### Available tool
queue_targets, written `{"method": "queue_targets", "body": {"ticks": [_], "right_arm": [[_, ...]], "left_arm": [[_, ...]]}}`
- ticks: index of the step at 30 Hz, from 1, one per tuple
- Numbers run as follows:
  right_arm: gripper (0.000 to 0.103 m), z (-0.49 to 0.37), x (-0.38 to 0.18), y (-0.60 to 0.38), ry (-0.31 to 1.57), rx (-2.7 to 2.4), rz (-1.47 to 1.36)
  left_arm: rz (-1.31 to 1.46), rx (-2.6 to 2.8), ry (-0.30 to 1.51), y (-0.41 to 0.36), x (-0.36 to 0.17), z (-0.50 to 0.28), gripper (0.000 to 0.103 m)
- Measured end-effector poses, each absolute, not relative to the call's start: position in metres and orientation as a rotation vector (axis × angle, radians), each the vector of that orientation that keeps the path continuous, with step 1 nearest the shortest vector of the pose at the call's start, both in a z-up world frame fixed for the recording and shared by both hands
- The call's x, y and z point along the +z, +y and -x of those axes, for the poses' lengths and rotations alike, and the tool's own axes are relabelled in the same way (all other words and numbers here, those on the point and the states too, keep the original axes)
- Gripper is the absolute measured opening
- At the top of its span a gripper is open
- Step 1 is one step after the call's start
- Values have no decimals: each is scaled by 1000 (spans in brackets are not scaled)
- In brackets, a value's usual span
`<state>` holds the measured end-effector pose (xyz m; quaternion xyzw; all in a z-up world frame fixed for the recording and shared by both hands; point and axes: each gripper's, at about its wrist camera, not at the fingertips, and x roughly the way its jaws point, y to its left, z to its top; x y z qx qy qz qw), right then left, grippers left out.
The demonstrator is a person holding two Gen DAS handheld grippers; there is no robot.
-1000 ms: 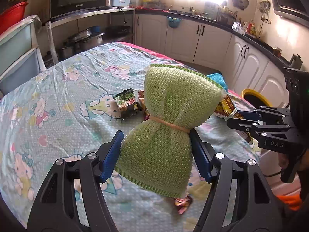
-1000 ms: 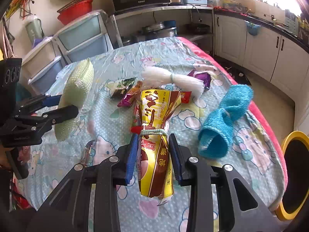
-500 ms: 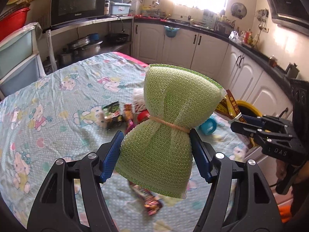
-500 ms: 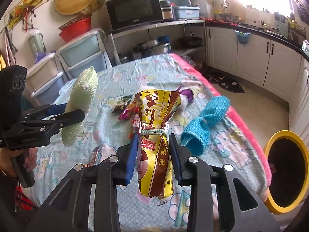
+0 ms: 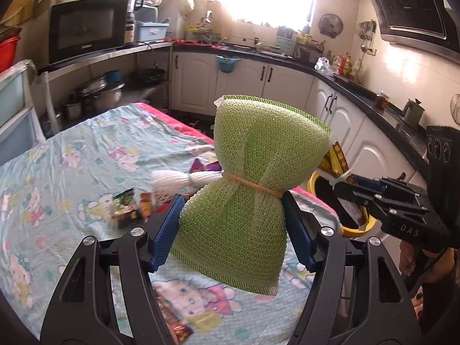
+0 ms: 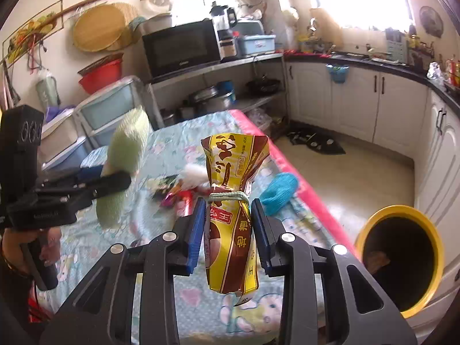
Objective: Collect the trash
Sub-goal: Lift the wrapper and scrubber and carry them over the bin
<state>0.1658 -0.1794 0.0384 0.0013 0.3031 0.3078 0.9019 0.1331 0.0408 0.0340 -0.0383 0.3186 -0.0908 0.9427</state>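
My left gripper [image 5: 233,230] is shut on a green mesh bundle [image 5: 253,172] tied with a rubber band, held above the table. My right gripper [image 6: 228,230] is shut on a yellow and brown snack packet [image 6: 230,215] tied with green string, held above the table's right edge. A yellow-rimmed bin [image 6: 402,258] stands on the floor to the lower right; it also shows in the left wrist view [image 5: 353,230] behind the bundle. The right gripper [image 5: 345,185] shows at the right of the left wrist view. The left gripper [image 6: 115,178] shows at the left of the right wrist view.
On the Hello Kitty tablecloth [image 5: 72,172] lie a white mesh bundle [image 5: 184,178], a blue bundle [image 6: 280,191], and several small wrappers [image 5: 126,207]. Another wrapper [image 5: 175,325] lies near the table's front. Cabinets [image 6: 359,100] and storage drawers [image 6: 112,109] surround the table.
Both grippers have risen and swung right toward the yellow bin, each holding its item. The bin is now closer and larger in both views.
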Motion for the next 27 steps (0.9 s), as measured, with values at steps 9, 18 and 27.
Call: {"method": "queue_targets", "body": {"ticks": [9,18,27], "right_arm": [[31,-176,58,-216,567,564,-41],[31,-184,68,-259,523,473,-86],[31,-188,72,-313,488,357,-135]], "left_arm": [[57,-239,638,8,41,-156,60],[41,-304,626,-28,49,-177,60],[23,-387,610,-78,59,-201,60]]}}
